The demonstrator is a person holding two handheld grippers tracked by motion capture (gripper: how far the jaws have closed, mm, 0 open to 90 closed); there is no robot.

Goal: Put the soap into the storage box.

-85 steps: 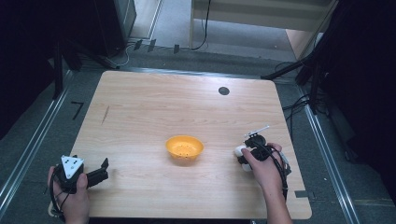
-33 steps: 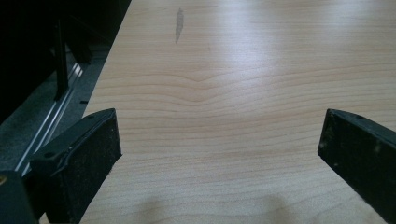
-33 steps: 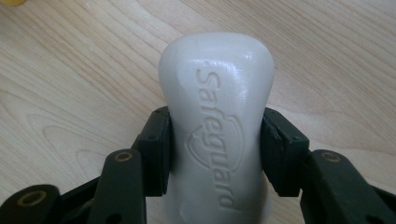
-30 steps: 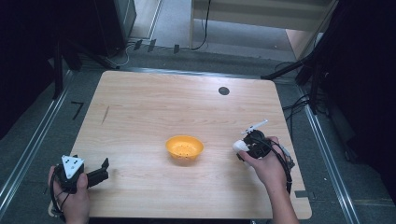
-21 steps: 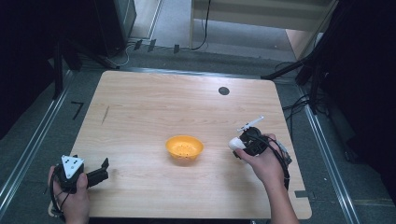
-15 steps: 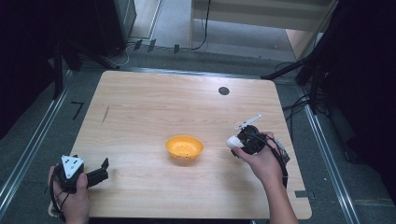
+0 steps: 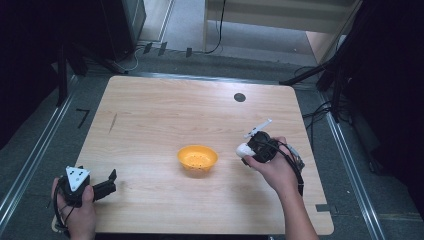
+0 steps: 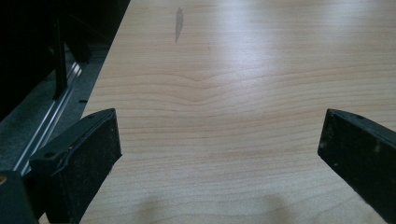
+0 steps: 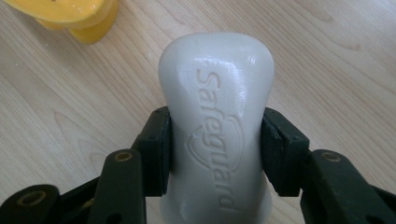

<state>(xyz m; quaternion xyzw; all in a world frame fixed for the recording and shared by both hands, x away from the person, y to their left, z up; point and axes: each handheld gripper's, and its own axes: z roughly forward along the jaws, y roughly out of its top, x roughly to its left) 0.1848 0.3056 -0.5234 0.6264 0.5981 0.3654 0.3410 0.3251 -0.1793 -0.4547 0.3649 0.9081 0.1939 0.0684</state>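
Right tongs [image 9: 215,140] clamped on white soap bar [image 9: 215,126] embossed "Safeguard", above worktop [image 7: 165,115], yellow bowl [image 7: 198,158] just beyond. Left tongs [image 8: 219,154] gaping wide over bare wood.

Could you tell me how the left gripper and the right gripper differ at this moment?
The left gripper stands open with nothing between its jaws; the right gripper is shut on a white bar of soap. The left one sits at the table's near left corner, far from the yellow bowl; the right one is just beside the bowl. Both are hand-held, with black jaws.
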